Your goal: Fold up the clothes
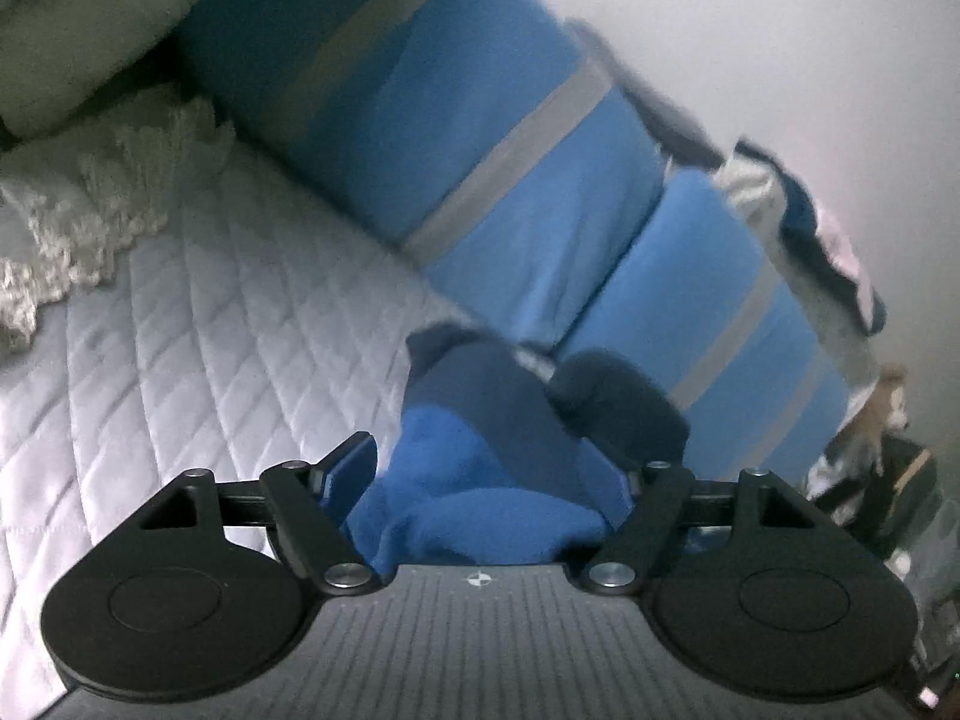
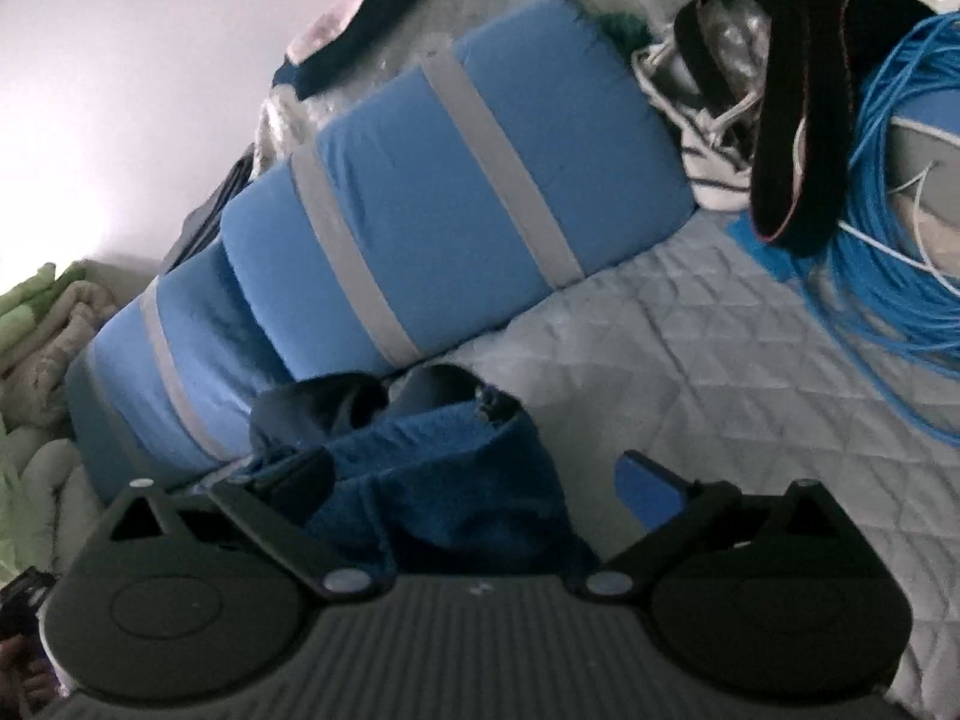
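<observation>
A blue fleece garment (image 1: 474, 456) with darker navy parts is bunched between the fingers of my left gripper (image 1: 489, 474), above the quilted bed cover (image 1: 198, 330). The jaws stand wide apart and the cloth fills the gap and hides the right finger. In the right wrist view the same garment (image 2: 432, 468) drapes between the fingers of my right gripper (image 2: 471, 480) and covers the left one. Its right blue pad (image 2: 651, 489) is bare and clear of the cloth. Both grippers look open.
Blue bolsters with grey bands (image 1: 480, 138) (image 2: 456, 180) lie along the white wall behind the garment. Lace-edged pillows (image 1: 90, 198) are at the left. A coil of blue cable (image 2: 888, 228), a black strap (image 2: 792, 120) and piled clothes (image 1: 828, 252) crowd the right end.
</observation>
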A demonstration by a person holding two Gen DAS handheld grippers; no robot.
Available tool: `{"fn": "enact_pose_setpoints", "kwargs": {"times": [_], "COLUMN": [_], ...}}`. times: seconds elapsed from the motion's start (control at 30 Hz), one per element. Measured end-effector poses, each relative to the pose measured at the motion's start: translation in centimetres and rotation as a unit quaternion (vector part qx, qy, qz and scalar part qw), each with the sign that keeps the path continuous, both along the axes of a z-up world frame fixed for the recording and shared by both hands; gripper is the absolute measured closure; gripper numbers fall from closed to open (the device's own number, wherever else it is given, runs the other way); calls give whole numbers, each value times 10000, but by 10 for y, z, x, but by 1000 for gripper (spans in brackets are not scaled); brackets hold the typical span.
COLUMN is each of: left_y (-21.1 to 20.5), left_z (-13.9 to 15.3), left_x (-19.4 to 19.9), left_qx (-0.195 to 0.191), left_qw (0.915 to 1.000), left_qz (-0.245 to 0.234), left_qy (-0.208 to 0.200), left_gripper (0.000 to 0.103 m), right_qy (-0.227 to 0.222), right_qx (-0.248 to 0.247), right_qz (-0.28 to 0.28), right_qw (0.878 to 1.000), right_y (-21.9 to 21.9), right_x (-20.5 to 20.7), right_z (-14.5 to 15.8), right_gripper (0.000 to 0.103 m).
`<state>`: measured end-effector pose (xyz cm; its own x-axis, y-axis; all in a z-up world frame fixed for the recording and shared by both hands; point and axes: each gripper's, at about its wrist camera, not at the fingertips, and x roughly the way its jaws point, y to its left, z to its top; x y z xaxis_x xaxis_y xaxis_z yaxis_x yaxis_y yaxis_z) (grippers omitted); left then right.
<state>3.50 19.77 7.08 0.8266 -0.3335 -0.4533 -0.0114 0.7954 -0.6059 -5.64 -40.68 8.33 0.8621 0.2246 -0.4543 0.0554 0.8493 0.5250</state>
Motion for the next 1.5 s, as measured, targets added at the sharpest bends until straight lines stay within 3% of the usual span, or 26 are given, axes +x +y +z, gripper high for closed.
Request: {"fn": "enact_pose_setpoints", "kwargs": {"times": [0.07,0.17,0.27,0.37,0.5,0.6,0.73,0.77,0.83,0.93,1.17,1.2,1.27,1.3,1.37,1.43,1.5], "left_y": [3,1,-8,-22,-37,-44,-48,-48,-49,-50,-49,-49,-48,-48,-49,-51,-51], "left_z": [6,14,24,28,18,10,5,5,3,1,-1,-1,-1,-1,-2,-4,-6], "left_x": [-6,-10,-10,-10,-2,7,8,8,7,6,4,4,4,4,5,9,14], "left_qx": [-27,236,823,1589,2053,2132,2247,2286,2340,2374,2396,2399,2404,2407,2471,2544,2547], "left_qw": [9996,9987,9936,9787,9690,9682,9655,9645,9631,9622,9608,9608,9607,9606,9590,9560,9552], "left_qz": [33,-35,-306,-678,-971,-1093,-1150,-1153,-1163,-1196,-1270,-1272,-1276,-1279,-1290,-1369,-1423], "left_qy": [-270,-461,-713,-1106,-976,-725,-644,-648,-638,-600,-573,-565,-548,-539,-509,-513,-494], "left_gripper": [26,25,25,24,24,24,24,24,24,24,24,24,24,24,24,24,24], "right_qy": [-48,1,98,232,230,148,-139,-368,-751,-1205,-1097,-977,-779,-702,-862,-752,-641], "right_qx": [59,83,203,359,461,446,325,230,-21,-486,-1244,-1299,-1488,-1621,-1785,-1695,-1976], "right_qz": [-75,-138,-208,-252,-227,-104,317,631,1321,2427,3993,4211,4563,4697,4493,4144,3992], "right_qw": [9999,9999,9995,9988,9984,9988,9989,9971,9884,9613,9017,8923,8738,8650,8711,8910,8930], "right_y": [-2,-5,-9,-14,-14,-11,3,11,31,69,164,175,195,203,211,211,218], "right_x": [-1,-2,-2,0,1,0,0,-1,-2,0,43,51,62,65,70,85,96], "right_z": [1,0,-3,-8,-10,-8,-1,4,15,31,47,43,34,29,22,11,2], "right_gripper": [0,0,0,0,0,0,0,0,0,0,1,8,49,83,89,90,90]}}
